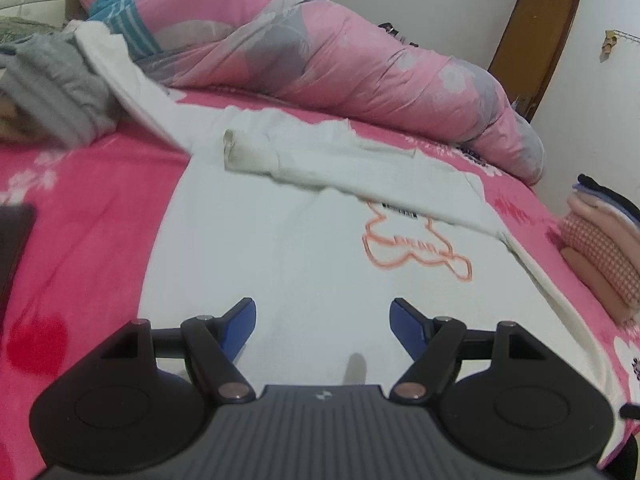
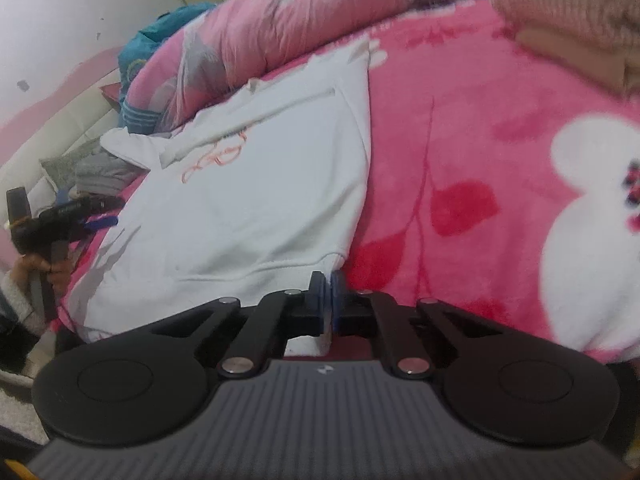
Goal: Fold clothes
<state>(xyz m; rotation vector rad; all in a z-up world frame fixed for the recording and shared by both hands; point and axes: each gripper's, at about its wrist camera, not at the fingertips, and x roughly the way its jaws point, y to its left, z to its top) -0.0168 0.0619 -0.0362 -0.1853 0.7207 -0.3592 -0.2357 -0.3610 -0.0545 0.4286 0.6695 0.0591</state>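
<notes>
Left wrist view: the left gripper (image 1: 323, 322) hangs over the lower body of the white sweatshirt (image 1: 280, 248), its blue-padded fingers (image 1: 240, 326) spread wide with nothing between them.
Right wrist view: the right gripper (image 2: 330, 294) has its pads pressed together on the hem corner of the sweatshirt (image 2: 240, 200); a strip of white cloth shows between them.
Sweatshirt: laid flat on the pink floral blanket (image 1: 100, 208), one sleeve (image 1: 320, 160) folded across the chest above an orange outline print (image 1: 416, 248), the other sleeve (image 1: 128, 76) trailing out past the body.
Print: probably a bear shape, though blur makes that uncertain.
Left hand: seen from the right wrist, gripping the other tool's handle (image 2: 44, 256) at the bed's edge.
Beyond: a rolled pink quilt (image 1: 340, 60) along the far side, grey clothing (image 1: 60, 84) beside the loose sleeve, and a stack of folded clothes (image 1: 604, 240) on the blanket's right.
</notes>
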